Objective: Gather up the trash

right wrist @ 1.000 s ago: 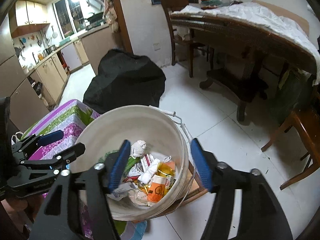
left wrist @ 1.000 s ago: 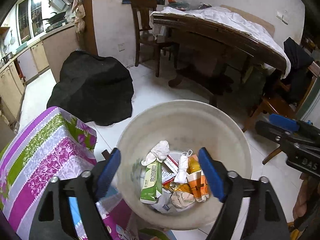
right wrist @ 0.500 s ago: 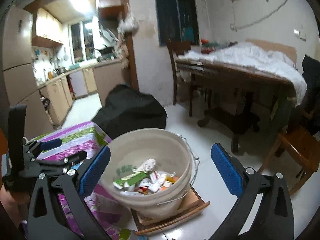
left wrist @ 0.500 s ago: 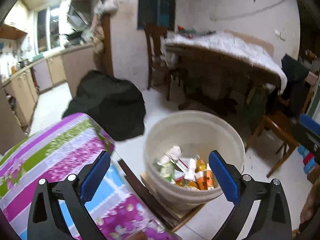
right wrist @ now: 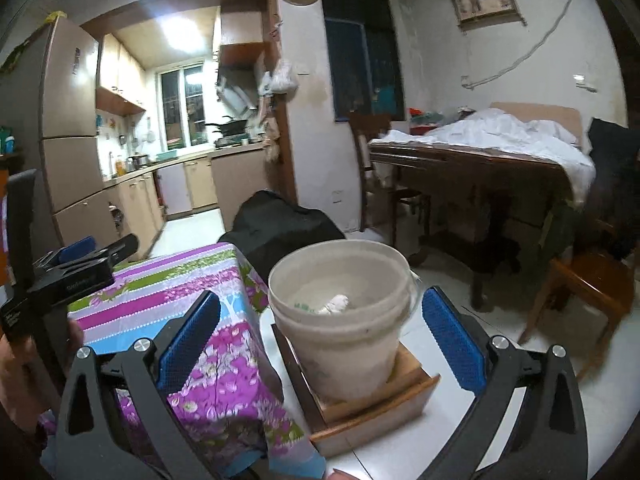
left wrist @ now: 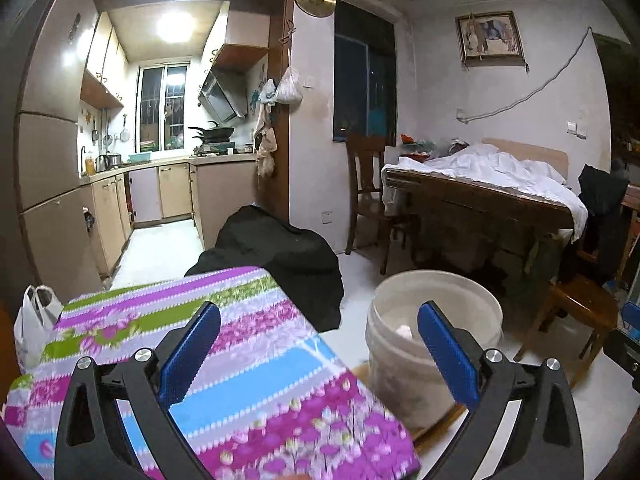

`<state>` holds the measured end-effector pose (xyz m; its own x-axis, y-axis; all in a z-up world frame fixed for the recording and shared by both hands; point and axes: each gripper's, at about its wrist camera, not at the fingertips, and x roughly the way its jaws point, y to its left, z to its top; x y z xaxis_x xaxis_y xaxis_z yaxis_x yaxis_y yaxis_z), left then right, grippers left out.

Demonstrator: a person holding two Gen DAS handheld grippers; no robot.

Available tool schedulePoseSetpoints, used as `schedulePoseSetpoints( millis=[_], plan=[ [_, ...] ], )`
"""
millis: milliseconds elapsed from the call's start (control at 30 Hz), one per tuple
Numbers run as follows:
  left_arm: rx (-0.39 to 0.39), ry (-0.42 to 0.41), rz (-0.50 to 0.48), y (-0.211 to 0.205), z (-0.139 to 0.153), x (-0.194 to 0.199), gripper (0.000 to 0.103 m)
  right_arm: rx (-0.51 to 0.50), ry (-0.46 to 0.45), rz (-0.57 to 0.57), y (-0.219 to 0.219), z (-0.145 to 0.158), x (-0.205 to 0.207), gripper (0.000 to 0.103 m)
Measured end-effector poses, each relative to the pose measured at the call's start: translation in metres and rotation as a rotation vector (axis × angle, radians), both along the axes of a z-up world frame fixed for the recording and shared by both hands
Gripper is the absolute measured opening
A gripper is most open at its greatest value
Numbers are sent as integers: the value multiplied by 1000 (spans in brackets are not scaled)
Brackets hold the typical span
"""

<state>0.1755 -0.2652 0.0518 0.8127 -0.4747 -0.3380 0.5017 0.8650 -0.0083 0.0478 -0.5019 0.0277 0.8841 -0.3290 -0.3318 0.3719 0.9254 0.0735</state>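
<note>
left gripper jaws wide, empty | right gripper same | bucket beyond right jaws, between them

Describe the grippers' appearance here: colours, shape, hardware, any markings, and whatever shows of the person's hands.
Both the left gripper and right gripper have black skeletal arms with triangular cutouts and silver bolt heads. Each finger carries a blue textured pad. In the right wrist view, the left gripper's black body bears small pale lettering, too blurred to read. A bare hand shows at that frame's edge; no sleeve visible.
</note>
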Motion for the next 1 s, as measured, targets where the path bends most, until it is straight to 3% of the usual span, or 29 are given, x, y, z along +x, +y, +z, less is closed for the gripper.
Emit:
schedulePoseSetpoints(
  millis=[100, 300, 1000],
  plan=[
    [0, 26, -13, 12, -5, -24, 98, 9, -5, -18, 14, -2, -15, 98],
    [-6, -4, -45, 25, -9, -80, 98, -36, -44, -15, 42, -7, -45, 98],
    [3, -29, -95, 49, -5, -198, 98, -84, -112, -76, 74, -13, -136, 98]
  ],
)
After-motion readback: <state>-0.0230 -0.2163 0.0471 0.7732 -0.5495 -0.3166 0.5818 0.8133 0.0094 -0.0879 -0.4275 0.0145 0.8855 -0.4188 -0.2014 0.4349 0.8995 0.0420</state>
